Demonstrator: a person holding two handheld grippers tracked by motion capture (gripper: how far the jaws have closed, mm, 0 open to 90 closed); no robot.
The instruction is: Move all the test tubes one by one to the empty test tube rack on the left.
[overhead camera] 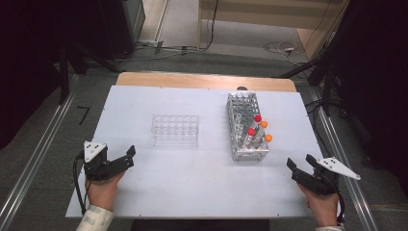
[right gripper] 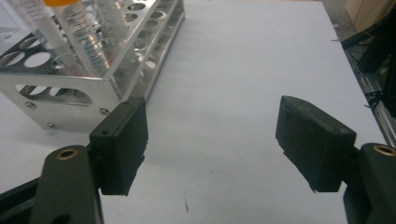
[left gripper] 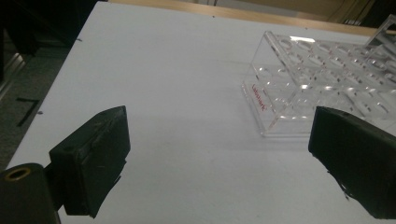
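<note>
A clear plastic tube rack [overhead camera: 175,130] stands empty at the middle of the white table [overhead camera: 192,183]. To its right stands a metal tube rack [overhead camera: 247,126] holding several tubes with red caps [overhead camera: 258,118] and orange caps [overhead camera: 268,138] at its near end. My left gripper [overhead camera: 127,159] rests near the table's front left, open and holding nothing. In the left gripper view its jaws [left gripper: 219,154] stand wide apart, the clear rack [left gripper: 322,84] ahead to the right. My right gripper [overhead camera: 300,162] is open at the front right. Its jaws [right gripper: 215,140] frame bare table, with the metal rack [right gripper: 93,70] at upper left.
A wooden strip [overhead camera: 207,81] runs along the table's far edge. Metal rails [overhead camera: 33,159] flank the table on the floor at both sides. Cables [overhead camera: 284,48] lie on the floor beyond. Bare table surface lies between the grippers and the racks.
</note>
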